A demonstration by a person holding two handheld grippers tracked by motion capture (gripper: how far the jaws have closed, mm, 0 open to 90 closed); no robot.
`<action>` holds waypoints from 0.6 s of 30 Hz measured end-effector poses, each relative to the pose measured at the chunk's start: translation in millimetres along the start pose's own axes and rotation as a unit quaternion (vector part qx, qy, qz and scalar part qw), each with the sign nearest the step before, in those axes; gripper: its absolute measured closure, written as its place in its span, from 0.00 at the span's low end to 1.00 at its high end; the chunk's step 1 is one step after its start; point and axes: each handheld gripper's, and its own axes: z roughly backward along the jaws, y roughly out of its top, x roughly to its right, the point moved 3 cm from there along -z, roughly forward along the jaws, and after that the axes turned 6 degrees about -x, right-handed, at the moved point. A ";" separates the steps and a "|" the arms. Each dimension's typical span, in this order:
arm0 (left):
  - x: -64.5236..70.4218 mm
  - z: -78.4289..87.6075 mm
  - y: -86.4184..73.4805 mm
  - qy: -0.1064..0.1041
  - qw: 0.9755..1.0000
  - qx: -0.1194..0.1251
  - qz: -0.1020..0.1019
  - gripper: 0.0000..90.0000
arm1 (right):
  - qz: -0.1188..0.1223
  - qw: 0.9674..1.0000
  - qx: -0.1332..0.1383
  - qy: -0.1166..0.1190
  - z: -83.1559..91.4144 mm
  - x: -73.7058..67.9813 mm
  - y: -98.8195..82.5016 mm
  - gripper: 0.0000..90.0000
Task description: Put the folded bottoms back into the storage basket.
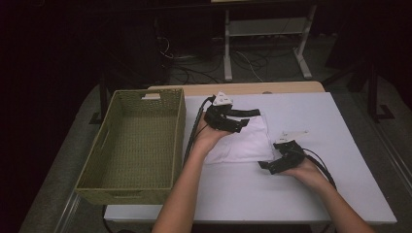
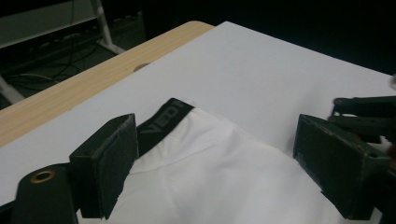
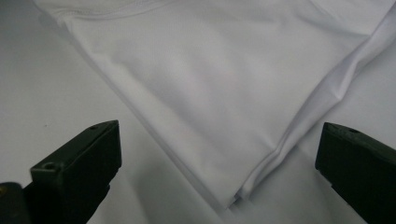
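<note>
Nearest the person, the right tongs [image 1: 268, 166] lie low over the white sheet of the bench [image 1: 301, 194], held in the right hand [image 1: 308, 170]. Their jaws stand wide apart with nothing gripped. In the right gripper view the near corner of the folded white garment [image 3: 210, 93] lies on the bench between and just beyond the two jaws, its layered edges showing at the corner; the pads do not touch it.

Farther in, the left hand [image 1: 206, 138] holds the left tongs [image 1: 245, 119] over the far part of the garment [image 1: 245, 138]. In the left gripper view the jaws stand well apart, one to each side of the cloth [image 2: 219, 177]. The left jaw sits just beside the black waistband [image 2: 163, 122]; the pads do not press on the cloth. The waistband bears grey lettering, partly hidden by the jaw and too blurred to read with certainty.

The garment lies flat at the middle of the bench, between the two tongs.

At the left of the bench stands an olive woven basket [image 1: 180, 131], its long side near the left forearm.

Beyond the white sheet a strip of bare wood [image 1: 252, 88] edges the bench.
</note>
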 end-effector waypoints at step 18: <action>-36.0 -19.3 -5.7 0.042 0.998 -0.027 0.024 0.32 | -0.002 1.000 0.001 0.005 0.6 0.0 -0.3 0.00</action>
